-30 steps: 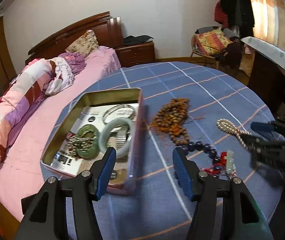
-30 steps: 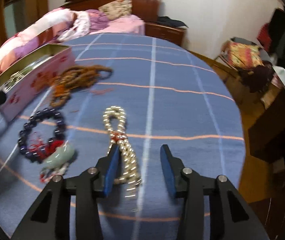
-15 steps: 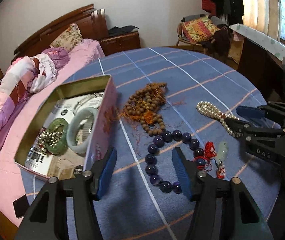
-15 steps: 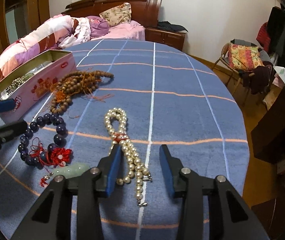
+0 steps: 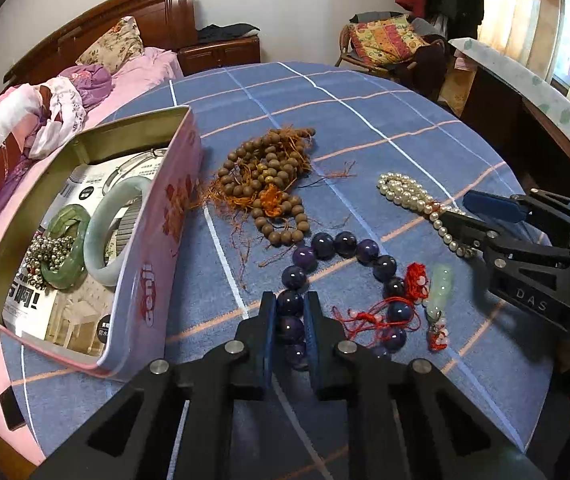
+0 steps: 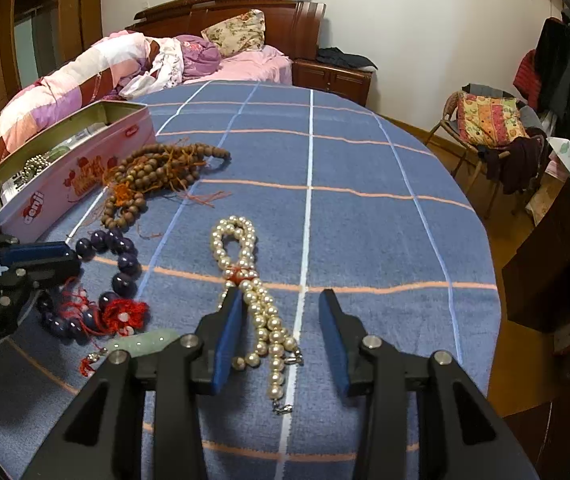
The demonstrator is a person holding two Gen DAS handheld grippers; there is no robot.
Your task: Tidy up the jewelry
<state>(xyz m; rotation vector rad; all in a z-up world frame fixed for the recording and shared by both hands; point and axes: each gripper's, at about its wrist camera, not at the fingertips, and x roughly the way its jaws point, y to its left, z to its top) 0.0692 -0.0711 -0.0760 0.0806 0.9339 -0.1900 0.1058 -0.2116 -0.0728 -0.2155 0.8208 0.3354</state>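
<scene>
Left gripper jaws closing on the purple bead bracelet, pads pinching its beads at the loop's side nearest the pink tin. Right gripper spread and narrowing, straddling the pearl strand's lower end, pads clear of it. Landmark is the tin on the tabletop: wooden beads just beside it, then the bracelet, pearls farthest. Jade bangles inside the tin.
</scene>
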